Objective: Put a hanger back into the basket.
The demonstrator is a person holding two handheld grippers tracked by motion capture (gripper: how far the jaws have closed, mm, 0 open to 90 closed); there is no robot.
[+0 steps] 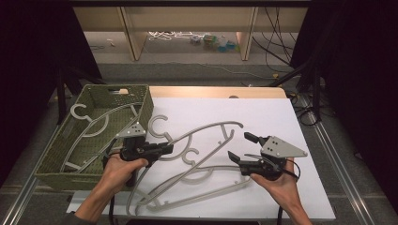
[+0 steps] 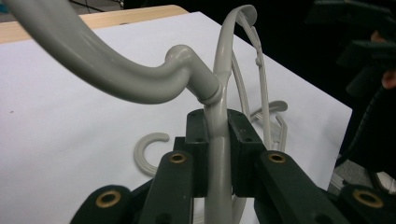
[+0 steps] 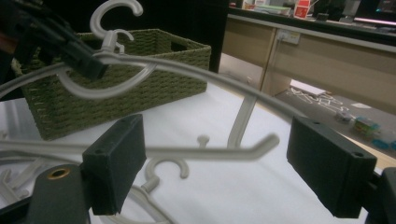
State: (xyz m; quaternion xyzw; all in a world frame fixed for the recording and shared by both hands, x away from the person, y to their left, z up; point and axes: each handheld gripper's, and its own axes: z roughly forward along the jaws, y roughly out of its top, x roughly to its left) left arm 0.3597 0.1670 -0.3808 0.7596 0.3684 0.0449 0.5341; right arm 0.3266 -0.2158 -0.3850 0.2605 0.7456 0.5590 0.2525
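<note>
Our left gripper (image 2: 217,154) is clamped tight on the grey plastic hanger (image 2: 217,93), just below its hook, lifting it off the white sheet (image 2: 70,140). Our right gripper (image 3: 215,163) stands released, that hanger's arm crossing between its pads untouched. The woven green basket (image 1: 141,105) sits left.
</note>
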